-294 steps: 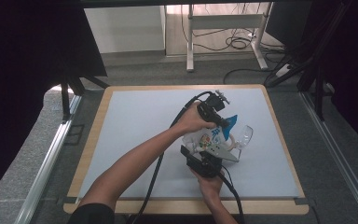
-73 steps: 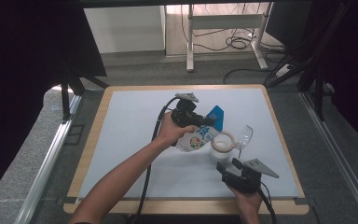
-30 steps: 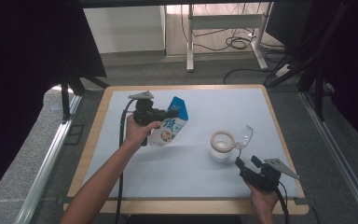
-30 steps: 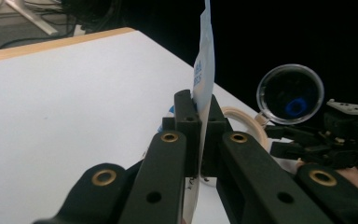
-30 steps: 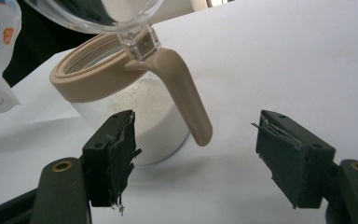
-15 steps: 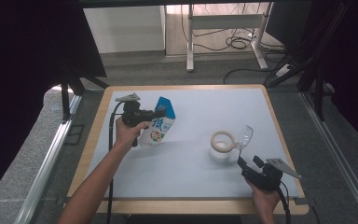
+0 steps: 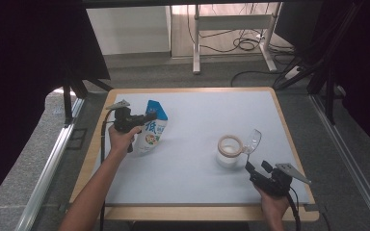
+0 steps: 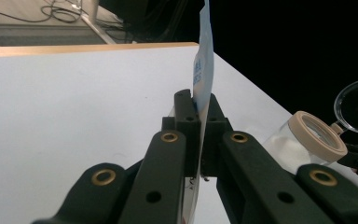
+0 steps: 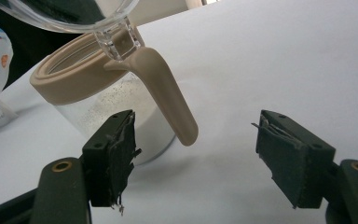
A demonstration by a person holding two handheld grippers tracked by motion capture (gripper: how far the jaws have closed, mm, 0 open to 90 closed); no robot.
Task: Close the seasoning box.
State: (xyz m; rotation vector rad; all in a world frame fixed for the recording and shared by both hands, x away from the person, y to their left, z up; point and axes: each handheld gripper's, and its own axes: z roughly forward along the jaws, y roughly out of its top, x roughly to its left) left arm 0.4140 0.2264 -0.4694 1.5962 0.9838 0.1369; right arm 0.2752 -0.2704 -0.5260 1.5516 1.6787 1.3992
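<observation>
High view, salt bag [image 7: 151, 134] upright — top away

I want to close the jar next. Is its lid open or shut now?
Open. The clear lid stands tilted up on its hinge behind the jar, leaving the beige rim uncovered.

Wide bare counter [image 7: 192, 125] between the salt bag [image 7: 152, 132] at left and the open-lidded jar [image 7: 229, 151] at right, jar just ahead of the right gripper [image 7: 256, 167]
</observation>
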